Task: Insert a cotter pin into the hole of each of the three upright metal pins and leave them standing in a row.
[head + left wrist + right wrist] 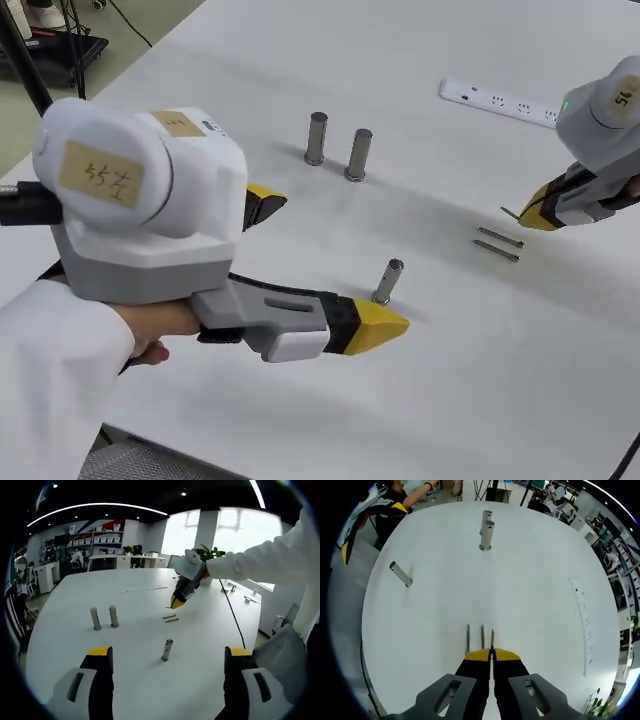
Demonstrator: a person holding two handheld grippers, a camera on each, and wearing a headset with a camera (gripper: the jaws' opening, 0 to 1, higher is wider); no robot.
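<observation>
the right tool (492, 652) is clenching one cotter pin (492, 639) at its tips, the pin's long axis sticking straight forward along the jaws. two more cotter pins (475, 637) are lying flat on the counter (530, 590), just beside that tip and parallel to it.

the left tool (320, 262) is hanging released, jaws spread wide and gripping nothing. the lone metal pin (388, 281) is standing on its base just ahead of the gap between them, so this hand is the nearer one for steadying it. the other two metal pins (337, 146) are standing close together, farther back.

from the right tool, the lone pin (400, 574) is lying off to the left and well apart, not on the line the held cotter pin is pointing along. the coming move probably depends on swinging that tip round to meet the pin's cross hole squarely. the hole itself is too small to make out, so its facing cannot be judged. no cotter pin is showing in any upright pin.
</observation>
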